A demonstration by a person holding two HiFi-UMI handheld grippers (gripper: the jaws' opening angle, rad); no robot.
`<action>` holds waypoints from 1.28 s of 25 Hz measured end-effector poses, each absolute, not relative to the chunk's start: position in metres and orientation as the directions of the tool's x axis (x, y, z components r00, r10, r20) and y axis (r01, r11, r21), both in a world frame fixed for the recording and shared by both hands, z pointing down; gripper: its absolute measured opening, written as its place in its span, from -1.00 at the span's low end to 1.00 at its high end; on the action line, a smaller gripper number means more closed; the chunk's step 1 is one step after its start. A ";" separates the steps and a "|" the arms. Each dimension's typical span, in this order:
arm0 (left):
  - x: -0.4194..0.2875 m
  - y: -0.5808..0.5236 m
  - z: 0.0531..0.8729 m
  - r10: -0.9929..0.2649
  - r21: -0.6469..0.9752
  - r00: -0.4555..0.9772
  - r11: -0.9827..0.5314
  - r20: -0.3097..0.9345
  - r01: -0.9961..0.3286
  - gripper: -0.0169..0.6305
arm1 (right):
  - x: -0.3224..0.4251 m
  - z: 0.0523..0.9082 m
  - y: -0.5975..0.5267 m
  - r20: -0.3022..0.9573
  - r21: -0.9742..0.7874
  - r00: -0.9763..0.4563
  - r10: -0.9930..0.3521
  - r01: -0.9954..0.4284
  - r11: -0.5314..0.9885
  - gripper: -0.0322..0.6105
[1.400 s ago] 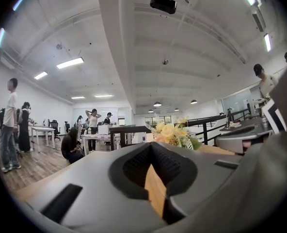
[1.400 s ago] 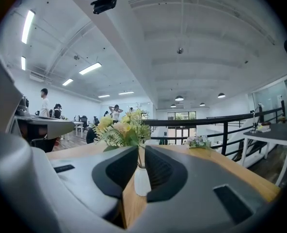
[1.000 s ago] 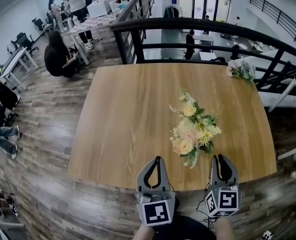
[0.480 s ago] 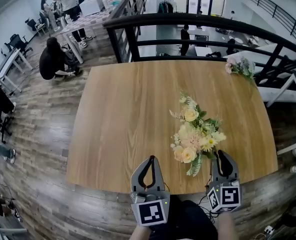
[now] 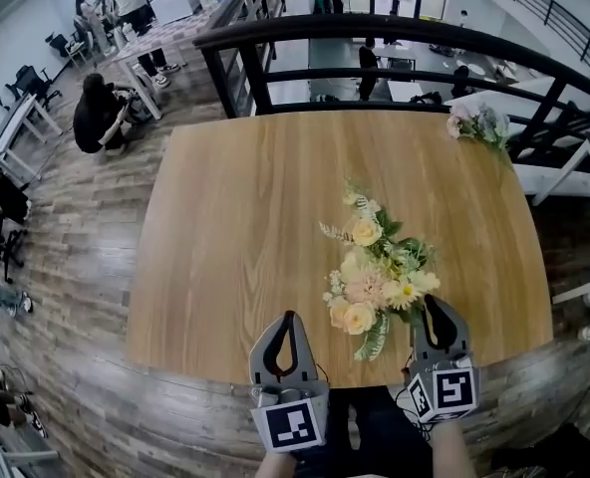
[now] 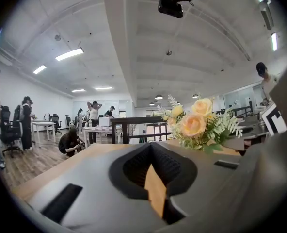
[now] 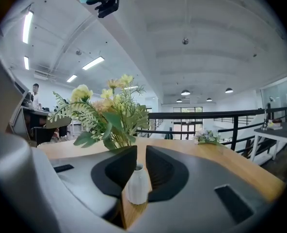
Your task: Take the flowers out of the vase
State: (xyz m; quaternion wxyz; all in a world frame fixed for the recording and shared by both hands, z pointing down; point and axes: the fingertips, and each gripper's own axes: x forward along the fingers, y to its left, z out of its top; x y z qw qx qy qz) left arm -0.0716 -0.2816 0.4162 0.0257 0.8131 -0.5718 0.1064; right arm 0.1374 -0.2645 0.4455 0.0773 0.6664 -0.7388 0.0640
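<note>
Head view shows the flowers [image 5: 377,277] larger and lower than a second ago. Their fronds now lie closer to the table's [image 5: 235,217] near edge and almost against my right gripper [image 5: 438,309]. They are cream, peach and yellow blooms among ferny green leaves, leaning away from me out of a small white vase [image 7: 137,184]. My right gripper is clamped on that vase just inside the near edge. My left gripper [image 5: 290,319], jaws together and empty, hangs over the same edge.

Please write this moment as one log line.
left gripper: jaws shut, empty | right gripper: jaws shut on white vase | flowers: in white vase
</note>
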 end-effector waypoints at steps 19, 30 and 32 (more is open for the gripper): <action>-0.052 -0.270 0.421 -0.956 -0.148 0.187 -0.224 0.227 -0.963 -0.86 | 0.125 0.463 -0.289 0.209 -0.037 -0.401 -0.892 -0.915 0.403 -0.58; -0.053 -0.266 0.419 -0.976 -0.122 0.131 -0.154 0.176 -0.981 -0.86 | 0.106 0.469 -0.296 0.209 -0.031 -0.547 -0.811 -0.832 0.553 -0.37; -0.055 -0.266 0.418 -0.977 -0.128 0.123 -0.146 0.176 -0.981 -0.86 | 0.103 0.469 -0.299 0.211 -0.034 -0.565 -0.798 -0.820 0.571 -0.33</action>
